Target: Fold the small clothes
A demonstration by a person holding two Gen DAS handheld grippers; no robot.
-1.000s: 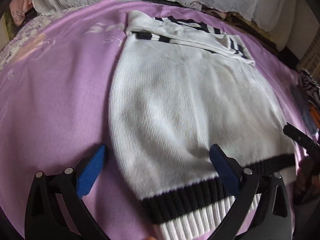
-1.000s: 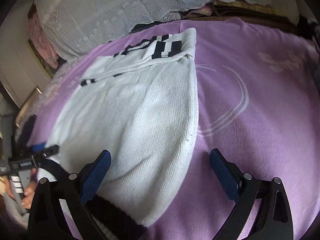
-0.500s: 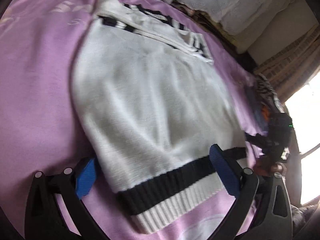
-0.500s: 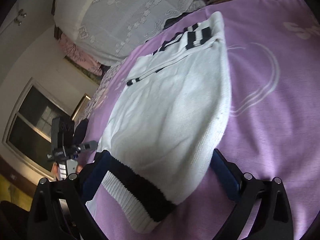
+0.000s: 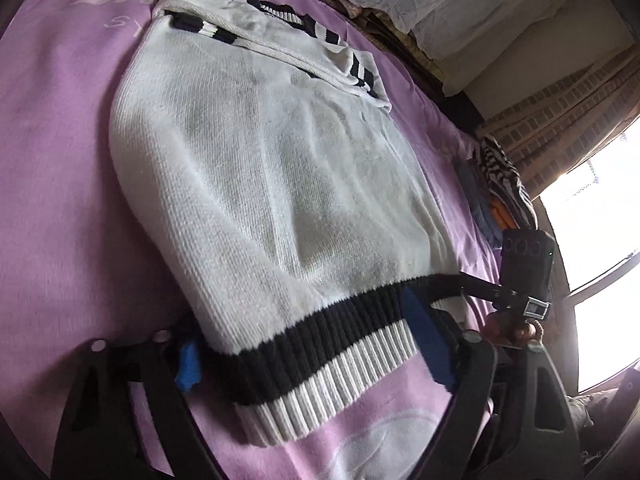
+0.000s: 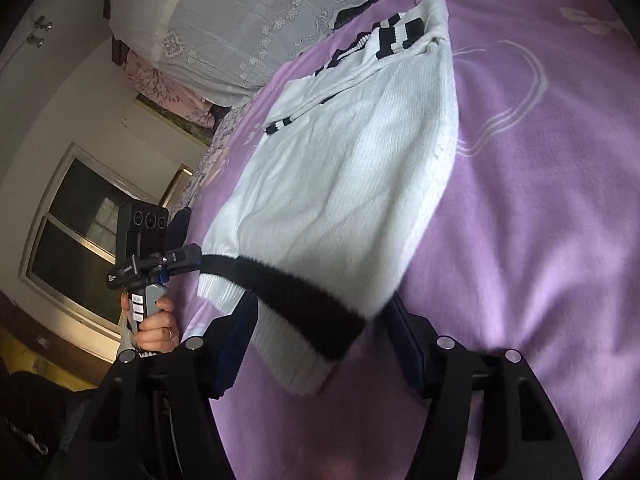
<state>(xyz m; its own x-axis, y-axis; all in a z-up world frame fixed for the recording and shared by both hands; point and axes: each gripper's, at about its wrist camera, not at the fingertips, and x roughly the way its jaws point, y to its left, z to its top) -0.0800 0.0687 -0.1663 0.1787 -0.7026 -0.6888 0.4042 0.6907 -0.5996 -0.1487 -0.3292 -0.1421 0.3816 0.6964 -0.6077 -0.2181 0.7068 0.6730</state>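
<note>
White sweater [image 5: 280,184] lies lengthwise away on bed [image 5: 52,208], hem nearest; L hand-held gripper [image 5: 304,344] & R hand-held gripper [image 6: 320,344] straddle hem corners, jaws just been closing, part-open, not yet pinching.

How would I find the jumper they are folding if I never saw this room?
Look at the purple blanket on the bed. The white knitted jumper lies flat in its middle. Unlike the striped clothes pile by the window, it has one black band along its ribbed hem.
</note>
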